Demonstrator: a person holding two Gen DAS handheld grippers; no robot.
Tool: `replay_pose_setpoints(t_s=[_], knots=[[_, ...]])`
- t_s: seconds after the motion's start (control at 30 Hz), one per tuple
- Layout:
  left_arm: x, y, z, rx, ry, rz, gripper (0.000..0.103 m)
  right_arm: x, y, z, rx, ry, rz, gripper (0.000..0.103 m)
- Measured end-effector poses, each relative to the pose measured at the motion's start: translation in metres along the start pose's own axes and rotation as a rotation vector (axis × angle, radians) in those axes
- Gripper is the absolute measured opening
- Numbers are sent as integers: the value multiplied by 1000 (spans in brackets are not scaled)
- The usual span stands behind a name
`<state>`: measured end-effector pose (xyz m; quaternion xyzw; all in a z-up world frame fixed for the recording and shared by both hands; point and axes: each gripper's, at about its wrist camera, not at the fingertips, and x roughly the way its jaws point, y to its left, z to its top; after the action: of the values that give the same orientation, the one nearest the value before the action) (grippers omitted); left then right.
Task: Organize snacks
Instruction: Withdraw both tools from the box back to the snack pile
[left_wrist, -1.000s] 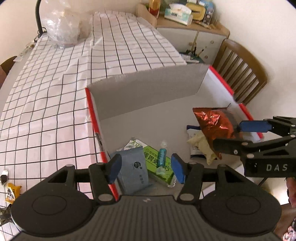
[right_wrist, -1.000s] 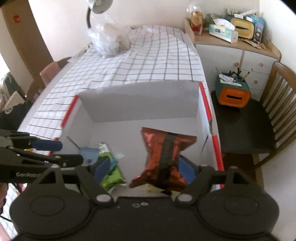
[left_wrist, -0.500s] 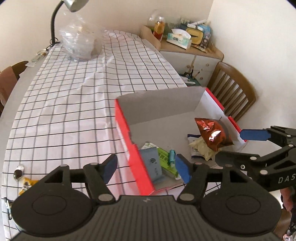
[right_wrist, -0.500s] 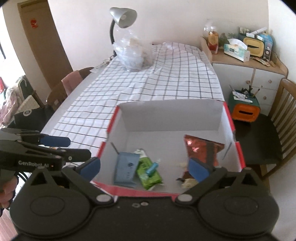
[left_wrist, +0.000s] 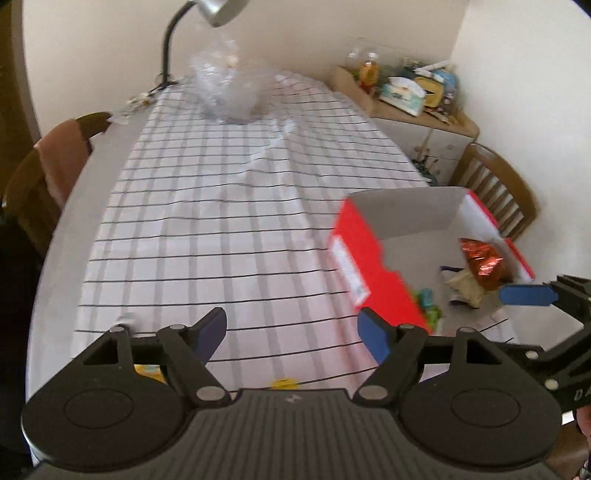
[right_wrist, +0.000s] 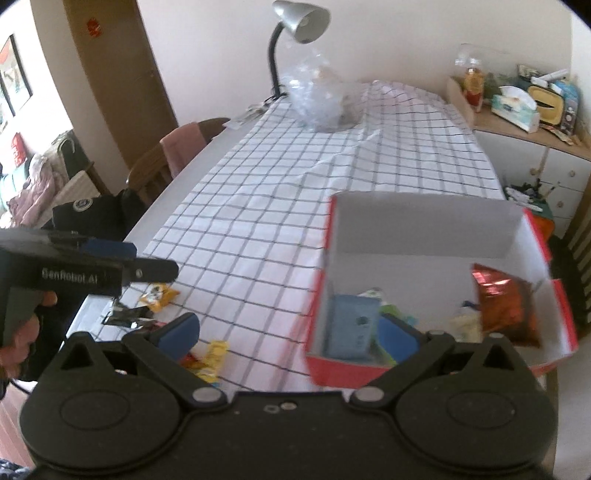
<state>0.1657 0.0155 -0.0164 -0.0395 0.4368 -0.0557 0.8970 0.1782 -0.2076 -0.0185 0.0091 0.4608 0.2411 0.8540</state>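
**Sorting snacks: box partly filled, loose packets left on the table**

Showing a long table covered by a black-and-white checked tablecloth (right_wrist: 280, 192), both views look down past two handheld grippers. A red cardboard box (right_wrist: 376, 369) with a pale inside sits at the near right end of the table. Inside it lie a shiny red foil bag (right_wrist: 506, 306) against the right wall, a blue packet (right_wrist: 351, 325) at the left, a green packet (left_wrist: 430, 310) beside that, and a pale wrapper (right_wrist: 463, 326) near the foil bag.

The left gripper (left_wrist: 291, 334) hangs over bare cloth to the left of the box, jaws spread wide and holding nothing. The right gripper (right_wrist: 291, 338) is likewise spread apart and empty, hovering above the near table edge, between the box and the loose snacks.

Several snacks are not yet put away: yellow packets (right_wrist: 212, 360) just beside the right gripper's left finger, another yellow packet (right_wrist: 159, 295) further left, and a dark silvery wrapper (right_wrist: 127, 317) near it. So the job appears roughly half done, with those packets left to gather.
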Motion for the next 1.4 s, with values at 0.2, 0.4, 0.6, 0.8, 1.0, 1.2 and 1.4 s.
replay_pose_setpoints(t_s=[0.2, 0.4, 0.6, 0.8, 1.0, 1.2, 1.4], knots=[[-4, 65, -4, -7, 19, 44, 78, 27, 40, -5, 7, 42, 17, 103], [10, 121, -7, -10, 64, 67, 78, 54, 79, -12, 40, 99, 30, 103], [39, 163, -9, -1, 118, 98, 78, 89, 110, -27, 120, 179, -8, 103], [62, 187, -10, 2, 158, 106, 78, 122, 132, -41, 139, 256, -52, 102], [76, 198, -9, 10, 181, 91, 78, 148, 138, -42, 214, 317, -91, 102], [85, 205, -5, 9, 193, 83, 78, 162, 135, -42, 333, 341, -136, 101], [100, 208, -2, 13, 221, 66, 78, 171, 140, -44, 353, 349, -185, 100]])
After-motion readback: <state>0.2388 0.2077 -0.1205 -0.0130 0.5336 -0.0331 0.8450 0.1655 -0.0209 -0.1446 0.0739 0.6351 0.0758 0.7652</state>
